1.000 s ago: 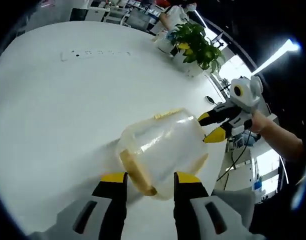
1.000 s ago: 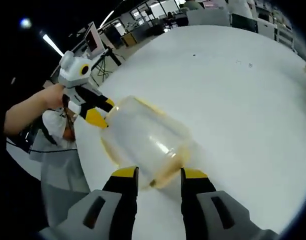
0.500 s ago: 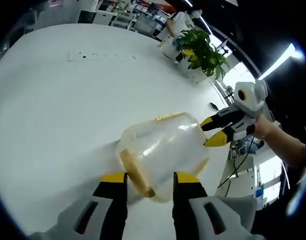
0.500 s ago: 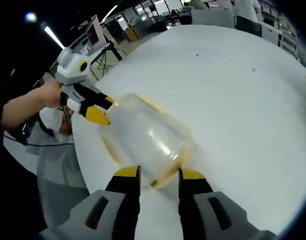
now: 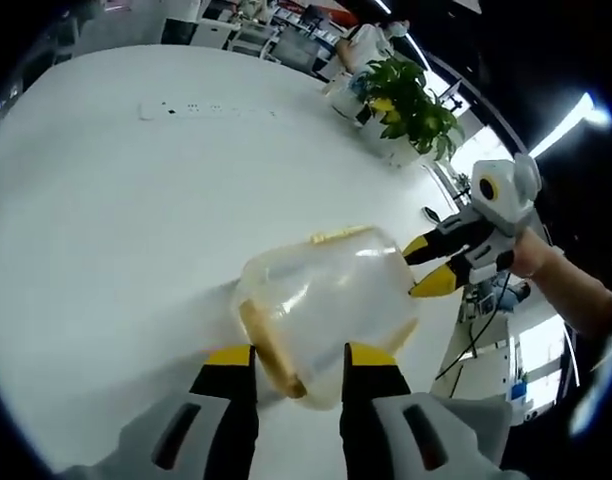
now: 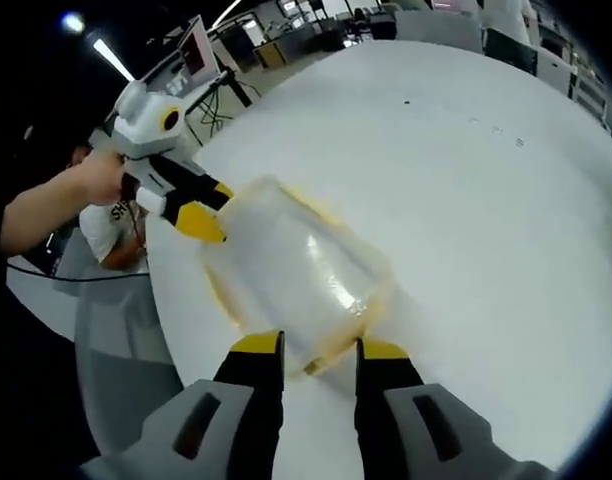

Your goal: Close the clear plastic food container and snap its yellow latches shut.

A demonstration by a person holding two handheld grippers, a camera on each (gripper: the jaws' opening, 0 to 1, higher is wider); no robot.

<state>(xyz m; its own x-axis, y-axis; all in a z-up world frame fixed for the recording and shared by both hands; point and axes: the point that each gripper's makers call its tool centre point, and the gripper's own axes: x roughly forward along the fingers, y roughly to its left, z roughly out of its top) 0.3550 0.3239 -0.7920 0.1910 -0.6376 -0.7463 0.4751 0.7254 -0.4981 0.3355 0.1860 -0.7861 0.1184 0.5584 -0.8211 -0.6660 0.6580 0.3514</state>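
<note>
The clear plastic container lies on the white table, between the two grippers. One yellow latch at its near end reaches down between the fingertips of my left gripper, whose jaws stand apart on either side of it. A second yellow latch runs along the far top edge. At the container's opposite end, my right gripper points its yellow tips inward. In the right gripper view the container has its yellow-edged end between the spread jaws of my right gripper, and my left gripper touches the far end.
A potted plant stands at the table's far edge, with a person behind it. A row of small marks lies far out on the table. The table edge runs close by, with a seated person and monitors beyond.
Both grippers' jaws have drawn slightly closer together around the container's ends. The container has hardly moved; both views shifted a little.
</note>
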